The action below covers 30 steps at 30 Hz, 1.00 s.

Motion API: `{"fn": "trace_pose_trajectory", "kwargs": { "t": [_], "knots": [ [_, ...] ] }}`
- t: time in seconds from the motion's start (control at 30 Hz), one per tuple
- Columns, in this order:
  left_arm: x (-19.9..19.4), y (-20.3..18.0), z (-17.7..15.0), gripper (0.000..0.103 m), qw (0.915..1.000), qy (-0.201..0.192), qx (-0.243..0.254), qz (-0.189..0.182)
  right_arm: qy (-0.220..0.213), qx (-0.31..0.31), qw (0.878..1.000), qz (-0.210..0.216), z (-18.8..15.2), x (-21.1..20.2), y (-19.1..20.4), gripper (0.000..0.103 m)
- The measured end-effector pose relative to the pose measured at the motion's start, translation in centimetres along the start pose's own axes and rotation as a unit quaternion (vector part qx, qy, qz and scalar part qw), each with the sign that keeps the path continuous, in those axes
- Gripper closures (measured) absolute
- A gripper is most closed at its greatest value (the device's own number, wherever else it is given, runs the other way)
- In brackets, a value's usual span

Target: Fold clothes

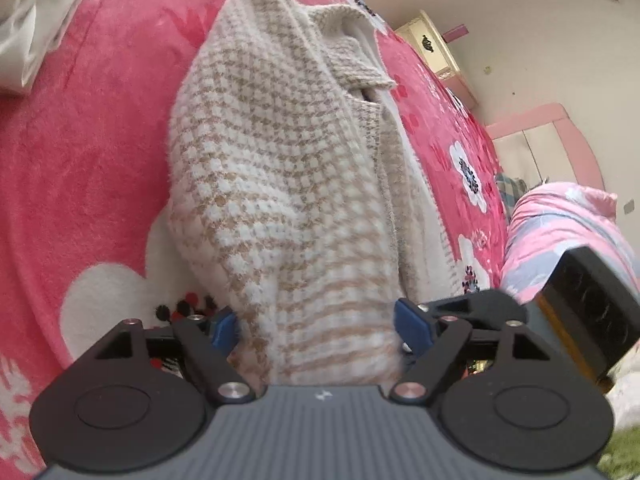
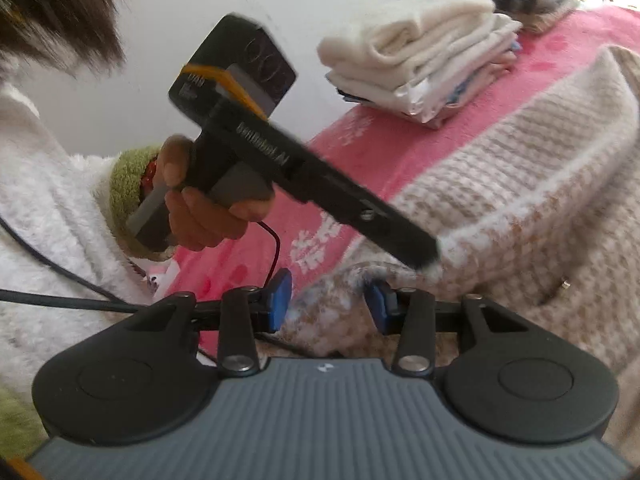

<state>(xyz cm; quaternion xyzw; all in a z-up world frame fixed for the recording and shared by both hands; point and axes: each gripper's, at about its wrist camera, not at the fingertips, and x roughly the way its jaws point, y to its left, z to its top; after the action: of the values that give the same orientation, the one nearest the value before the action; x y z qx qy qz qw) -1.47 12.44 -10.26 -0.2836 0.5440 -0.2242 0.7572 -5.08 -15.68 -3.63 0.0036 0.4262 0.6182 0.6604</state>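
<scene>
The beige checked cardigan (image 1: pixel 288 184) lies lengthwise on the pink floral blanket (image 1: pixel 80 160). The left gripper (image 1: pixel 316 328) stands wide around its near hem, pads apart from the knit. The right gripper (image 2: pixel 328 304) pinches a cardigan fold between narrow pads. Folded cream clothes (image 2: pixel 420 68) are stacked far behind

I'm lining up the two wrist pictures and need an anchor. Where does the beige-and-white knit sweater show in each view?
Left wrist: the knit sweater fills the centre, running from the top down between the left gripper fingers.
Right wrist: it covers the right side, its edge reaching between the right gripper fingers.
Shared landmark: the pink floral blanket beneath it.
</scene>
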Motion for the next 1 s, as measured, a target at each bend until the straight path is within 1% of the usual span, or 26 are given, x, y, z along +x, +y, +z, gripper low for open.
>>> {"fn": "trace_pose_trajectory", "kwargs": {
  "t": [0.1,0.17,0.2,0.23,0.27,0.3,0.33,0.37,0.4,0.43,0.5,0.53,0.63,0.7,0.77,0.83,0.9,0.93,0.97,1.0],
  "knots": [
    [0.6,-0.7,0.0,0.021,0.9999,0.002,0.006,0.012,0.011,-0.001,1.0,-0.008,0.1,2.2,-0.4,0.061],
    [0.7,-0.9,-0.2,0.021,0.9998,-0.004,0.01,0.018,0.013,0.002,1.0,-0.009,0.4,2.7,-0.4,0.06],
    [0.7,-0.8,-0.2,0.024,0.9997,-0.007,0.008,0.021,0.013,0.004,1.0,-0.007,0.6,2.9,-0.3,0.054],
    [0.6,-0.5,-0.2,0.029,0.9997,-0.009,-0.001,0.022,0.013,0.007,1.0,0.001,0.8,3.0,-0.3,0.052],
    [0.5,-0.1,-0.2,0.044,0.9996,-0.01,-0.009,0.025,0.012,0.01,1.0,0.009,1.0,3.1,-0.3,0.05],
    [0.4,0.3,-0.2,0.055,0.9993,-0.009,-0.016,0.032,0.007,0.011,1.0,0.014,1.0,3.1,-0.4,0.048],
    [0.3,0.8,-0.2,0.059,0.999,-0.009,-0.022,0.038,0.003,0.012,1.0,0.017,0.9,2.7,-0.4,0.048],
    [0.2,1.1,-0.2,0.071,0.9987,-0.01,-0.027,0.043,-0.001,0.016,1.0,0.02,0.8,2.4,-0.5,0.047],
    [0.2,1.3,-0.3,0.081,0.9983,-0.012,-0.032,0.048,-0.004,0.029,0.999,0.023,0.7,2.1,-0.8,0.047],
    [0.1,1.4,-0.2,0.083,0.9978,-0.014,-0.035,0.055,-0.009,0.048,0.998,0.026,0.5,1.7,-1.3,0.048],
    [-0.4,1.4,-0.1,0.086,0.9968,-0.023,-0.033,0.069,-0.02,0.089,0.995,0.032,0.2,0.8,-2.4,0.048],
    [-0.9,0.9,0.0,0.086,0.9964,-0.032,-0.023,0.075,-0.027,0.109,0.993,0.03,0.2,0.3,-3.1,0.048],
    [-3.4,-0.6,0.8,0.087,0.9956,-0.062,0.006,0.07,-0.058,0.151,0.987,0.013,-0.2,-2.1,-5.1,0.048],
    [-5.7,-1.4,1.7,0.088,0.9932,-0.097,0.019,0.061,-0.083,0.176,0.981,-0.008,-0.6,-4.0,-6.3,0.048],
    [-8.1,-1.6,2.9,0.088,0.9889,-0.135,0.02,0.057,-0.105,0.199,0.974,-0.026,-1.0,-5.4,-7.6,0.047],
    [-9.8,-2.0,4.3,0.088,0.9837,-0.169,0.023,0.057,-0.117,0.221,0.967,-0.044,-1.5,-6.2,-8.6,0.047],
    [-10.6,-3.0,6.1,0.088,0.9777,-0.197,0.031,0.067,-0.121,0.235,0.963,-0.051,-2.0,-6.7,-9.4,0.047],
    [-11.1,-3.8,7.2,0.088,0.973,-0.214,0.04,0.077,-0.123,0.242,0.961,-0.054,-2.2,-6.8,-9.8,0.047],
    [-11.8,-4.5,8.5,0.088,0.966,-0.236,0.052,0.091,-0.122,0.244,0.961,-0.055,-2.3,-6.8,-10.0,0.047],
    [-12.6,-5.1,9.9,0.088,0.9571,-0.262,0.06,0.107,-0.122,0.245,0.96,-0.057,-2.3,-6.9,-10.2,0.047]
  ]
}}
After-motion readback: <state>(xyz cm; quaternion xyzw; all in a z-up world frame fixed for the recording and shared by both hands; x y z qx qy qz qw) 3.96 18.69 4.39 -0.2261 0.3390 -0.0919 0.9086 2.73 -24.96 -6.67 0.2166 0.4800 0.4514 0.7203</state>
